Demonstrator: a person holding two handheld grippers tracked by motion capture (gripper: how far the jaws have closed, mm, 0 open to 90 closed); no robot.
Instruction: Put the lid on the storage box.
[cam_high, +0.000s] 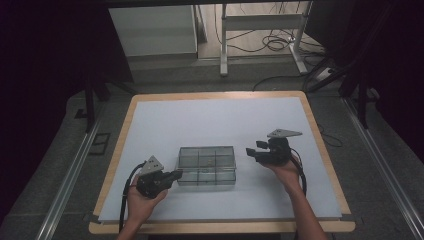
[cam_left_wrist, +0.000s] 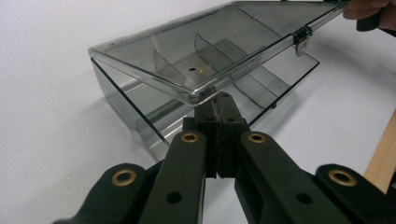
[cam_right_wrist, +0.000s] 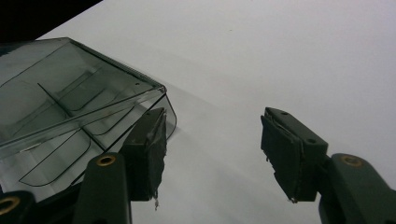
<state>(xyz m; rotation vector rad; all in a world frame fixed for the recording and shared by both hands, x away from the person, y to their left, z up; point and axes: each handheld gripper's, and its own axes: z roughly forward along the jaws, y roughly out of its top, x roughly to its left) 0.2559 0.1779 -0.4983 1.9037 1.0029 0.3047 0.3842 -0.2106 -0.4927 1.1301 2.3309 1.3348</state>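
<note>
Clear plastic box (cam_high: 207, 165) between tongs

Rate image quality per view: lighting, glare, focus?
High view: dim overall, dark surroundings, soft and low in detail; the white table sheet is evenly lit, the clear compartment box low in contrast. Left gripper view: the box lid edge catches bright highlights; the shut left gripper is sharp. Right gripper view: sheet evenly bright, slight vignette at the top left corner; the open right gripper is sharp.

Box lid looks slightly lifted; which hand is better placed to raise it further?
Left. The left gripper, jaws shut, has its tips right under the lid edge of the clear box. The right gripper hangs open beside the box corner, gripping nothing.
</note>
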